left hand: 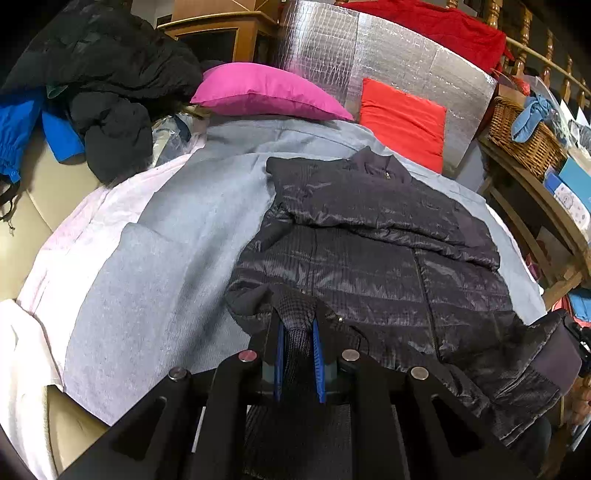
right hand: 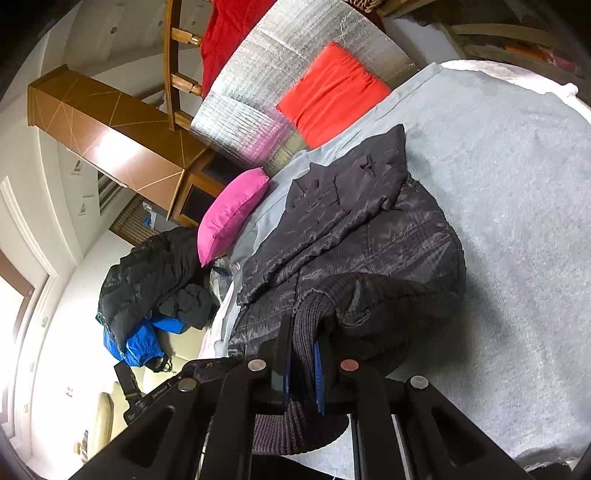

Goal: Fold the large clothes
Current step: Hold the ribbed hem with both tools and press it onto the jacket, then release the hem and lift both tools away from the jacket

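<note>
Two grippers, both clamped on the same dark quilted jacket (left hand: 369,236). Left gripper (left hand: 298,325): blue pads pinched on the ribbed knit hem at the jacket's near left corner. Right gripper (right hand: 303,347): jaws nearly closed on a ribbed knit edge too, with a bunched fold of jacket lifted just behind it.

Writing: none readable. The left gripper's body shows at the lower left of the right wrist view with small white lettering, too small to make out. No brand visible on the jacket; there's only a small metal zip pull at the collar.

Jacket lies spread on a grey blanket (left hand: 155,266), collar at the far end, one sleeve folded across the chest, the other sleeve trailing off the jacket's right side toward the blanket edge. A pale pink sheet (left hand: 92,221) shows under the blanket, left of the jacket.

Beyond the collar: pink pillow (left hand: 266,92) to the far left, red cushion (left hand: 402,122) to the far right leaning on a silver foil panel (left hand: 369,59). A red cloth (left hand: 436,26) is draped over the panel top. Far left of the jacket is a heap of black and blue clothes (left hand: 103,96). Right of the jacket sits a wicker basket (left hand: 524,136) on a wooden shelf. A wooden cabinet (right hand: 110,133) stands behind the pillow, with a wooden railing above the panel.
</note>
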